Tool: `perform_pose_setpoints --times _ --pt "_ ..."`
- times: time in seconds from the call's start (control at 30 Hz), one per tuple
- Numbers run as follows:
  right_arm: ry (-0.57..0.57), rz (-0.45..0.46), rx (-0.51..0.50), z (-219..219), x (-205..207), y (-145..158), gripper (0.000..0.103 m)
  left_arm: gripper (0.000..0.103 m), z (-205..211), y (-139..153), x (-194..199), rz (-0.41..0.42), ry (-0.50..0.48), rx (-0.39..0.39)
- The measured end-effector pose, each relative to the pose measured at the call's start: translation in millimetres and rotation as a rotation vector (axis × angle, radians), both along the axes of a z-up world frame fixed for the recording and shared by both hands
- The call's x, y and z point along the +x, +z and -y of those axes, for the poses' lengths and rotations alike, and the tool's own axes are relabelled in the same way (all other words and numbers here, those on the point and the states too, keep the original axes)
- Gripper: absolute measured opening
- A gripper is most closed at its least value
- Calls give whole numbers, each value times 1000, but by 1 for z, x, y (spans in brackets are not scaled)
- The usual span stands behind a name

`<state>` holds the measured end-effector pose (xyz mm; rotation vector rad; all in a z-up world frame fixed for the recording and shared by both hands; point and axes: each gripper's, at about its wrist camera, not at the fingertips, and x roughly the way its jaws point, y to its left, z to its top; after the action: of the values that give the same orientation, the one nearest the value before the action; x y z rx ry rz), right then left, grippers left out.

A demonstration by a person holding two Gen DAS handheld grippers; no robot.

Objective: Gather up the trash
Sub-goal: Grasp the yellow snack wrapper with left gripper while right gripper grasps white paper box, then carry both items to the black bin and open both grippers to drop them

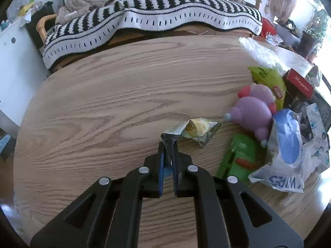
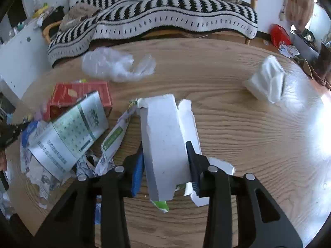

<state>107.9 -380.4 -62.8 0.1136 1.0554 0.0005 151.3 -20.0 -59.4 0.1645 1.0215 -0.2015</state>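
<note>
Left gripper (image 1: 168, 144) clamped on the silvery corner of a crumpled snack wrapper (image 1: 194, 132), which lies on the wooden table (image 1: 103, 103) at centre frame, just left of a purple plush toy (image 1: 252, 111). Right gripper (image 2: 165, 155) pinched on a torn white carton (image 2: 163, 136) (pads pressing both sides), centre of its frame; red box (image 2: 80, 93) and printed packaging (image 2: 70, 132) piled at left.

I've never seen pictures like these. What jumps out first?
Two black clamp tools over a wooden table. The left gripper pinches the corner of a crinkled yellow snack wrapper, beside a purple plush toy. The right gripper squeezes a torn white carton at the table's middle, with a black-and-white striped blanket behind.
</note>
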Motion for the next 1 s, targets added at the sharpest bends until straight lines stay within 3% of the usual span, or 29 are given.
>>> perform_pose_setpoints --times 0.27,0.4,0.57,0.67,0.8,1.0 --pt "-49 54 38 19 -17 22 37 5 -9 24 -12 45 35 -31" --pt "-65 39 63 22 -25 18 37 5 -12 35 -21 57 50 -51" --pt "-92 123 95 29 -54 53 37 5 -4 67 -44 111 26 -82" --pt "-90 185 83 34 -84 87 37 5 24 104 -76 175 -46 -124" --pt "-116 259 95 47 -139 126 37 5 84 133 -126 192 -192 -199" --pt "-195 296 103 81 -239 150 37 5 197 123 -215 113 -439 -259"
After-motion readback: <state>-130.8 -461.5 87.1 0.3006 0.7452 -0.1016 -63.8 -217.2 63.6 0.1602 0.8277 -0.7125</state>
